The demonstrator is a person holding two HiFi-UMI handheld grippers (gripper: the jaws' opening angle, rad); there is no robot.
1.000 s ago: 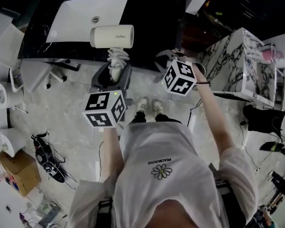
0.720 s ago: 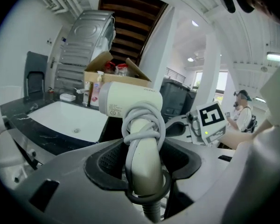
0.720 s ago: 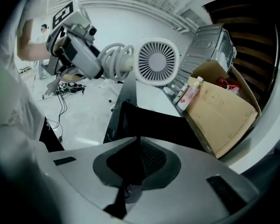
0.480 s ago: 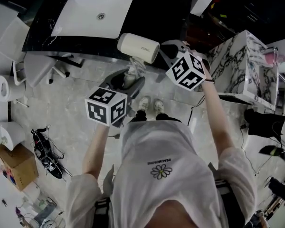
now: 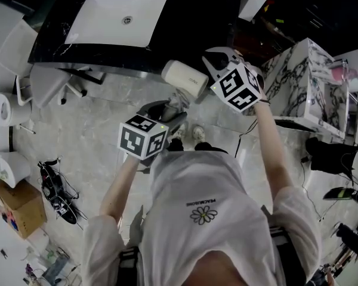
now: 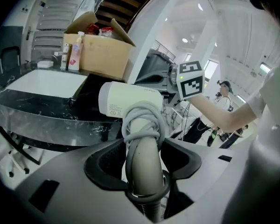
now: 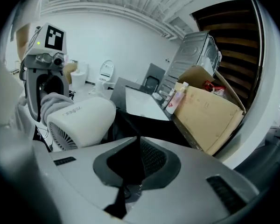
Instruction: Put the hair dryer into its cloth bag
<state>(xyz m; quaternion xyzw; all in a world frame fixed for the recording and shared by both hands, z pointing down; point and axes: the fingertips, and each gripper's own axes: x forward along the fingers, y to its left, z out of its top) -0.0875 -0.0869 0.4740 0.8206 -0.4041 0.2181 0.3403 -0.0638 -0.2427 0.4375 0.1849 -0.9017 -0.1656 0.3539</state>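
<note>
Left fingers [image 6: 103,167] around half-hidden hair dryer [image 6: 130,105] handle

Left gripper [image 5: 170,105] holds the hair dryer [image 5: 185,78] by its handle, cream barrel tilted over the pale floor [image 5: 89,130], just in front of the black counter [image 5: 53,46]. Right gripper [image 5: 216,61] sits just right of the barrel's end; can't tell if they touch, and its jaw gap isn't readable from here. White sink [image 5: 116,18] is set in the counter. Marbled white unit [image 5: 298,76] at right, cardboard box [image 5: 21,210] on the floor lower left. White T-shirt [image 5: 203,231] with a daisy print fills the bottom.
</note>
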